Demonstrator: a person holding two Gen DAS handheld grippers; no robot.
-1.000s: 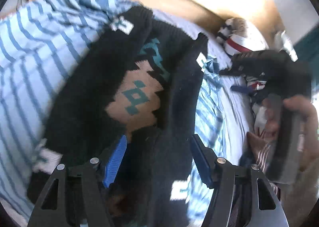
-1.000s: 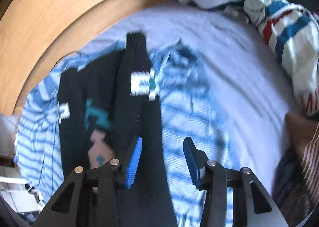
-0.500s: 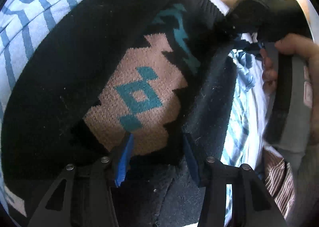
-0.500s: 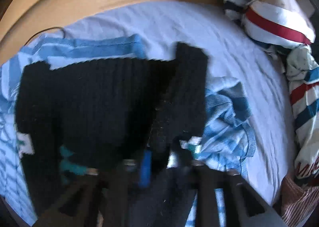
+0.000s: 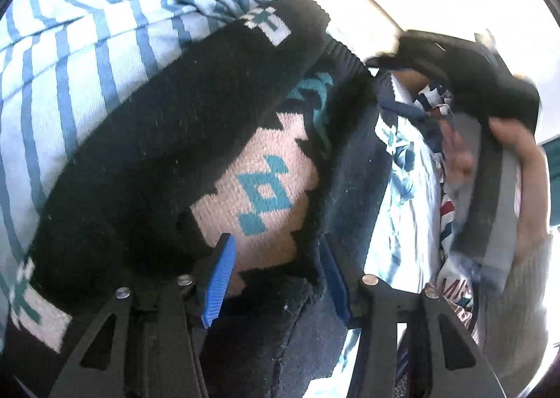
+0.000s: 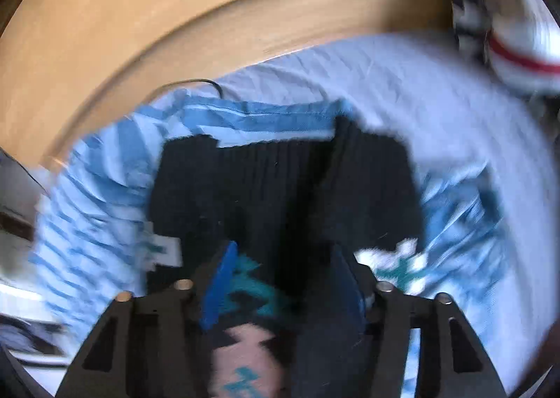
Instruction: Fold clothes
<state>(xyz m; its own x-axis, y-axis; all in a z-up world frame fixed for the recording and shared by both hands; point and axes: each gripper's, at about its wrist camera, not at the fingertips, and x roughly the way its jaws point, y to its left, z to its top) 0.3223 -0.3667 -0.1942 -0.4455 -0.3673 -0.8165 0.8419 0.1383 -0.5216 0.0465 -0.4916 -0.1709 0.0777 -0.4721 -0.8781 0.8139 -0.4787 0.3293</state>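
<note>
Hard daylight enters from the upper right of the left wrist view, bleaching that corner white. The black knitted sweater with a pink and teal pattern (image 5: 196, 139) stays fairly sharp. The right wrist view is motion-smeared, especially the blue-and-white striped cotton shirt (image 6: 87, 223); fisheye bends the wooden headboard (image 6: 140, 20).

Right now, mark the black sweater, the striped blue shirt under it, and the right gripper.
black sweater (image 5: 266, 188), left wrist view, on its pink and teal knit panel.
striped blue shirt (image 5: 70, 58), left wrist view, on bare striped cloth.
right gripper (image 6: 283, 279), right wrist view, midway between fingertips.
</note>
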